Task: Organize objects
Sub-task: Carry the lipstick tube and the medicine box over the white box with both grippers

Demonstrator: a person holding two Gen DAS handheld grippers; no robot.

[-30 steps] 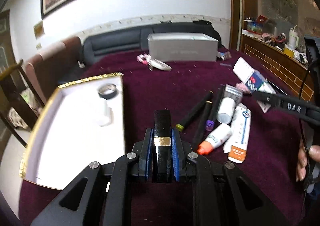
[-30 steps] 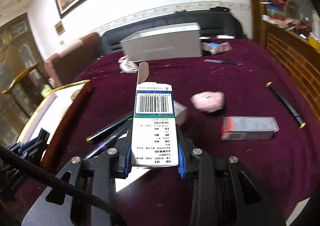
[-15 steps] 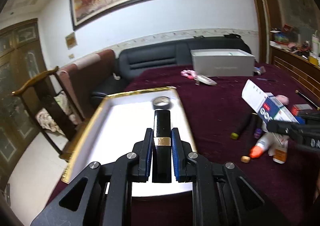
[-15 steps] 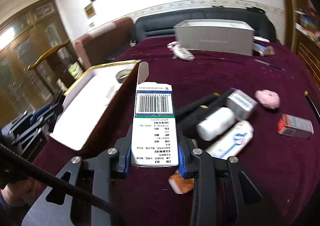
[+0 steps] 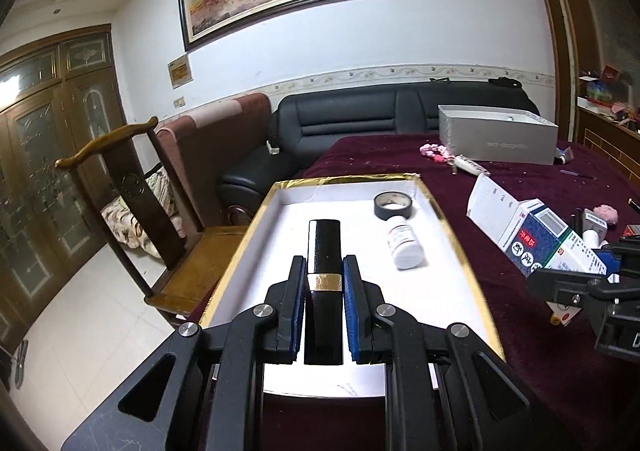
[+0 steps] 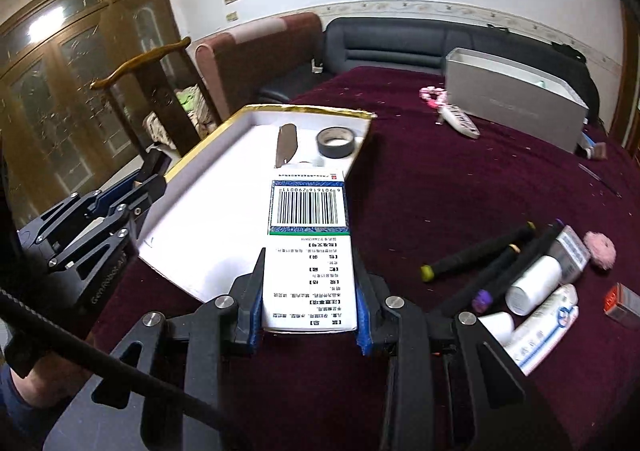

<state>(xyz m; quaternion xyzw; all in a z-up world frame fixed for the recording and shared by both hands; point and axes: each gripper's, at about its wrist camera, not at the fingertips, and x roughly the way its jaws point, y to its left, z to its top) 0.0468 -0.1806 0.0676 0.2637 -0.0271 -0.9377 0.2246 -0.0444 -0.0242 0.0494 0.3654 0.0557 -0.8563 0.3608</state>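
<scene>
A black tube with a gold band (image 5: 323, 283) is squeezed tight between the two blue pads of the left gripper (image 5: 322, 303) and is held out over the white tray with the gold rim (image 5: 352, 178). A white medicine box with a bar code (image 6: 308, 251) is clamped in the right gripper (image 6: 308, 315), with its far end just over the tray's near edge. A roll of dark tape (image 5: 393, 206) and a small white bottle (image 5: 404, 241) are already lying in the tray, at its far end. More things are left in a pile on the dark red cloth (image 6: 460, 187) beside the tray: markers (image 6: 476, 251), another bottle (image 6: 534, 283) and a tube (image 6: 544, 327). Several things could go wrong from here. If the black tube is let go while it is high up, it could bounce or roll and knock into the bottle. The box's end flap (image 6: 286, 144) is standing open, so it could catch on the gold rim as the box is lowered. The two grippers are close together over one tray, so they could bump if both are brought down at once.
</scene>
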